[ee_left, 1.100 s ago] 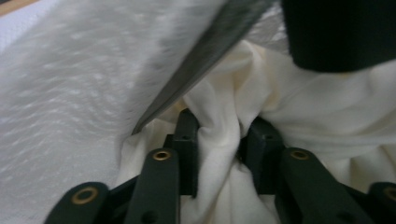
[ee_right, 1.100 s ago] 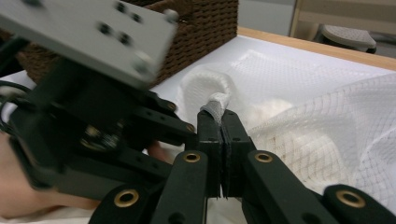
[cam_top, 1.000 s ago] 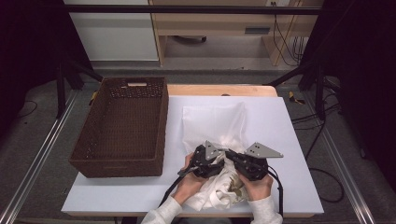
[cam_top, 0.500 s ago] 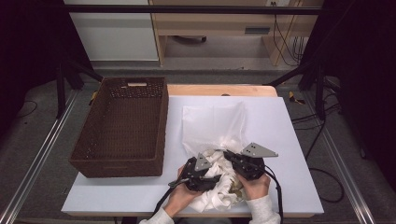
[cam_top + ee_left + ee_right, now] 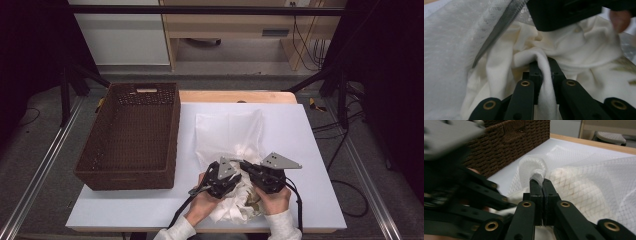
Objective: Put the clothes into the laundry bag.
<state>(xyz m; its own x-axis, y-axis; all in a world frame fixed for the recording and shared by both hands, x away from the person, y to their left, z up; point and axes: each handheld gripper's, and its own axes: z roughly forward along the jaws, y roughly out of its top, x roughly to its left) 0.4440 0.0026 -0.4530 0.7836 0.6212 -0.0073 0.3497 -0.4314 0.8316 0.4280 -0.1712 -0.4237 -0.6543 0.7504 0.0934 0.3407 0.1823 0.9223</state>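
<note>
A white mesh bag [image 5: 227,131] lies flat on the table with its mouth toward the near edge. A cream garment [image 5: 234,206] is bunched at that mouth, partly inside. My left gripper [image 5: 544,67] has just been closing and now pinches a fold of the cream garment [image 5: 574,53] between its jaws; in the high view my left gripper [image 5: 235,175] sits over the bunch. My right gripper [image 5: 539,182] is shut on the rim of the mesh bag [image 5: 584,185] and holds it lifted; in the high view my right gripper [image 5: 246,165] is just right of the left one.
A dark brown wicker basket [image 5: 125,179] stands on the left of the white table [image 5: 310,150], and the same basket [image 5: 506,140] looms close behind the bag's rim. A wooden strip runs along the far edge, and bare table lies right of the bag.
The left gripper dipped toward the near edge, then came back up to the right onto the garment, and its jaws closed on a fold. The right gripper kept still on the bag's rim.
</note>
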